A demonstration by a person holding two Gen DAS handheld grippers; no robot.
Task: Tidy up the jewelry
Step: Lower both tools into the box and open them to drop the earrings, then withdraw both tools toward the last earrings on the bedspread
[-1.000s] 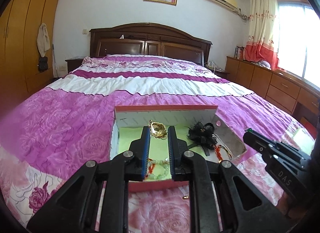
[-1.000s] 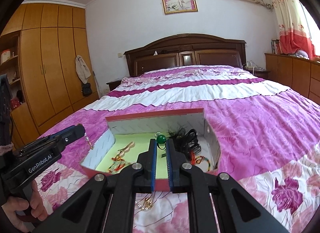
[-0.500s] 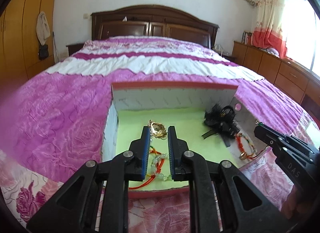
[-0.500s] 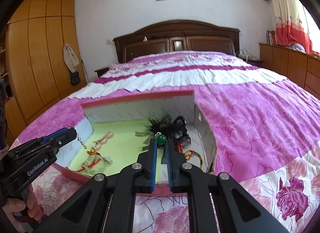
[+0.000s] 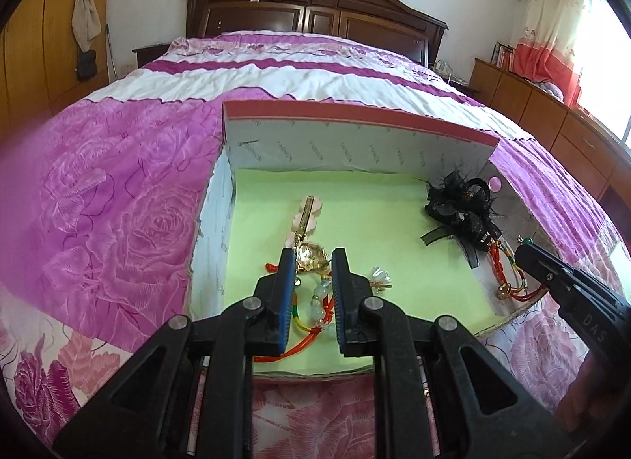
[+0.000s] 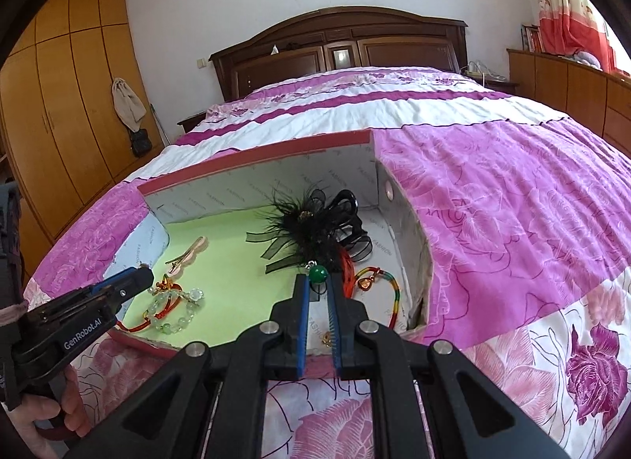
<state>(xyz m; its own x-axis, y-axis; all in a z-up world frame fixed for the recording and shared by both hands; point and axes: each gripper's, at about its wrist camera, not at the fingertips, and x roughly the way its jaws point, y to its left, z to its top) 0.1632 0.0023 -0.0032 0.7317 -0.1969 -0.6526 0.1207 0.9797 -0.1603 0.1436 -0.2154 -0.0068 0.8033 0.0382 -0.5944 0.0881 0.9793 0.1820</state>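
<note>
Left wrist: hand-held gripper over box rim.

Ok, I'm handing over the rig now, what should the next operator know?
Left tongs: shut on a gold ornament, over the box's green floor.
Right tongs: shut on a green bead piece, near the box's right side.
Already inside: pink hair clip, beaded red-cord bracelet, black feather hairpiece, multicolour cord bracelet.
Left: release both pieces into the box.
</note>
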